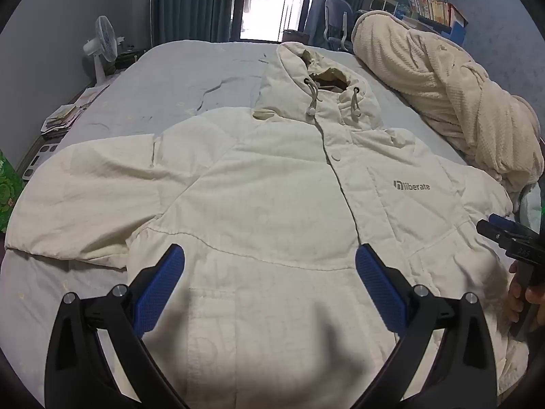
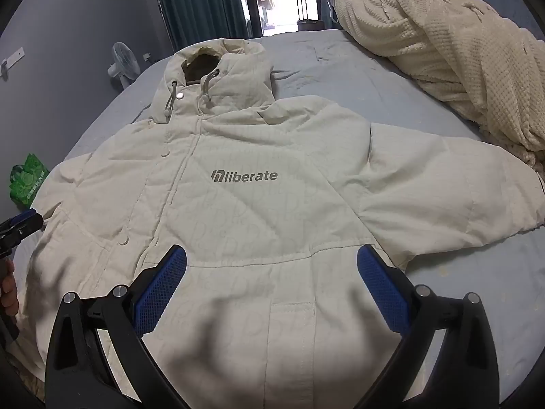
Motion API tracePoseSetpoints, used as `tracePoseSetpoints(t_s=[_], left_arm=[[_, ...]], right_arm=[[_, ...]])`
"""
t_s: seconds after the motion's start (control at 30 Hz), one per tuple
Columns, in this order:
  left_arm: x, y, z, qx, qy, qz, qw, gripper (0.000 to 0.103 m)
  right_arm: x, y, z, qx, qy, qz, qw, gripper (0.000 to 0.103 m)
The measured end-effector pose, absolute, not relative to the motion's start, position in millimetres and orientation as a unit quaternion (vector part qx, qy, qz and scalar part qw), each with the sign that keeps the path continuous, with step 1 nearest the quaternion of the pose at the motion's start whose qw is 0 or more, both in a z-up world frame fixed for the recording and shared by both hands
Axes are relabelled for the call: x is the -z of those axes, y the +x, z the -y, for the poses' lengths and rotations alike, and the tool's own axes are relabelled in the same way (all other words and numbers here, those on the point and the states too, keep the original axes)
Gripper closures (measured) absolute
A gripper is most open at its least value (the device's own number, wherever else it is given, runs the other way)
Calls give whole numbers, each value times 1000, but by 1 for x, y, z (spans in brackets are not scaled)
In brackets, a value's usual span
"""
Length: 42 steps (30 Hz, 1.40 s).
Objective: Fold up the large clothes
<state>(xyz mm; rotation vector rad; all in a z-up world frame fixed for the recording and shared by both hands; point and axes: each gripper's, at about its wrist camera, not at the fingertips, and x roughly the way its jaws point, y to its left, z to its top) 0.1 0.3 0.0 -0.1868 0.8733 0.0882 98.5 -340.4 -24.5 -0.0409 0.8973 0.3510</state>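
A cream hooded jacket point(image 1: 265, 197) with a grey "liberate" logo lies face up and spread flat on the bed, sleeves out to both sides, hood at the far end. It fills the right wrist view point(image 2: 259, 204) too. My left gripper point(image 1: 269, 272) is open and empty, hovering above the jacket's lower left front. My right gripper point(image 2: 270, 272) is open and empty above the lower right front. The right gripper also shows at the right edge of the left wrist view point(image 1: 511, 235), and the left gripper at the left edge of the right wrist view point(image 2: 20, 228).
The bed has a pale blue sheet point(image 1: 190, 68). A bundled cream fleece blanket point(image 1: 453, 92) lies along the bed's right side, touching the jacket's right sleeve. A white fan point(image 1: 102, 44) and a paper stack point(image 1: 64, 116) stand left of the bed. A green bag point(image 2: 29, 180) sits at the left.
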Motion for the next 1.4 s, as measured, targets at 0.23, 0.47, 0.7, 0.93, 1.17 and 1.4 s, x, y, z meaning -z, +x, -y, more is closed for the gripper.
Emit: tracePoseSetpoints(t_s=[0.23,0.47,0.7,0.93,1.17,1.4], left_arm=[[0,1,-1,-45,-90,-423,901,7],[-1,0,-3,-45,-86,-425,900,7],[4,0,-3,-49,-89,-423,900,7],[4,0,-1,-56,-80,-426,900,7],[5,0,-2,-55,-83,-423,901,7],[6,0,-2,-55,-84,-420,902,7]], right_arm=[[23,98,342,-168,-20,-430,887,7],[23,98,343,-168,-19,-429,887,7],[22,99,343,-168,-18,-428,888,7],[21,99,345,-166,-17,-427,889,7],[21,99,345,-166,-17,-427,889,7],[21,99,345,-166,-17,-428,888,7]])
